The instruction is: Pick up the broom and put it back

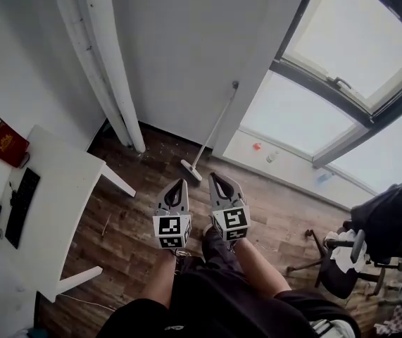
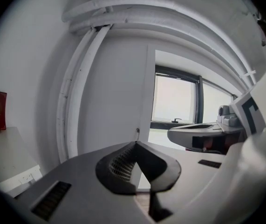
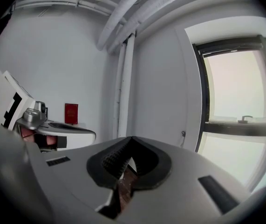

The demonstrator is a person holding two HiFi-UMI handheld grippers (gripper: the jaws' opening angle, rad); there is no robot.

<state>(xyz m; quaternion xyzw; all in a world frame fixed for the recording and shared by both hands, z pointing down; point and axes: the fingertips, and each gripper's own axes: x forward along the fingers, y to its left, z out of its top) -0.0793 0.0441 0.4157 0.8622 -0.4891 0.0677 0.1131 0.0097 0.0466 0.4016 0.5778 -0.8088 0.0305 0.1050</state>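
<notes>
The broom (image 1: pixel 211 134) leans against the white wall beside the window, its white head (image 1: pixel 191 170) on the wooden floor and the handle's top end (image 1: pixel 234 85) against the wall. My left gripper (image 1: pixel 179 184) and right gripper (image 1: pixel 217 178) hang side by side just in front of the broom head, apart from it, both shut and empty. In the left gripper view the jaws (image 2: pixel 135 144) meet at the tips, and the handle's end (image 2: pixel 138 130) shows small above them. In the right gripper view the jaws (image 3: pixel 132 139) are likewise closed, with the handle's end (image 3: pixel 183 134) to their right.
A white table (image 1: pixel 60 189) with a black keyboard (image 1: pixel 19 206) stands at the left, under a red book (image 1: pixel 5 143) on the wall. White pipes (image 1: pixel 112 76) run down the corner. A large window (image 1: pixel 313 111) is at the right, and a dark office chair (image 1: pixel 380 231) stands at the lower right.
</notes>
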